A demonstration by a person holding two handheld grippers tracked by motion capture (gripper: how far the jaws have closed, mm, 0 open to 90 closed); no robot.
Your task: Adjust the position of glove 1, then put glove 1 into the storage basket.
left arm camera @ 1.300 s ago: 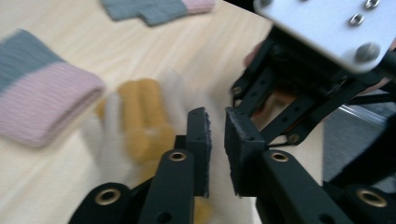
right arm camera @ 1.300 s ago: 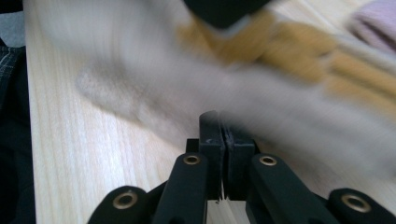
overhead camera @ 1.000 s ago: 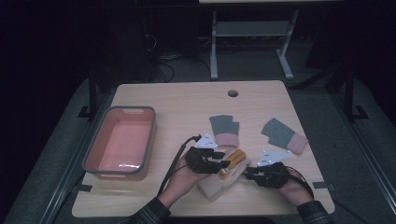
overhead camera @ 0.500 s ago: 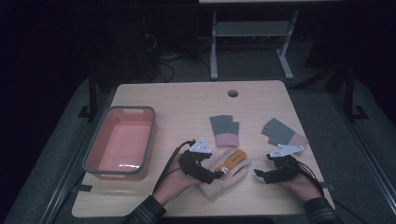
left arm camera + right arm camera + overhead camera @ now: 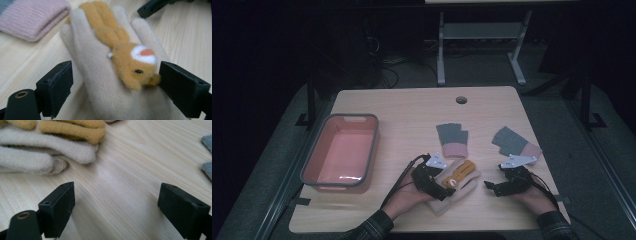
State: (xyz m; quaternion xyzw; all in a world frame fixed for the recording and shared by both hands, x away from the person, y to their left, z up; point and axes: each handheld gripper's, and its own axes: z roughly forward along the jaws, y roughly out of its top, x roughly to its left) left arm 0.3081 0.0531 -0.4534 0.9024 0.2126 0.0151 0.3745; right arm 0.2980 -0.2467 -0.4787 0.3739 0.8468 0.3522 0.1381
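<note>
Beige glove (image 5: 105, 82) lies between your left gripper (image 5: 115, 82)'s jaws, just opened and not pressing; its view alone shows the fox's eye. Your right gripper (image 5: 116, 207), at three o'clock, has just spread over bare table (image 5: 130, 170).

A cream knitted glove (image 5: 100, 82) bears an orange plush animal with a white-and-orange patch (image 5: 125, 50). Two grey gloves with pink cuffs (image 5: 452, 140) lie farther off; the tub with a grey rim (image 5: 339, 150) is salmon.

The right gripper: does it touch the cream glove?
Apart. In the right gripper view, bare table lies between the open right gripper and the cream glove.
</note>
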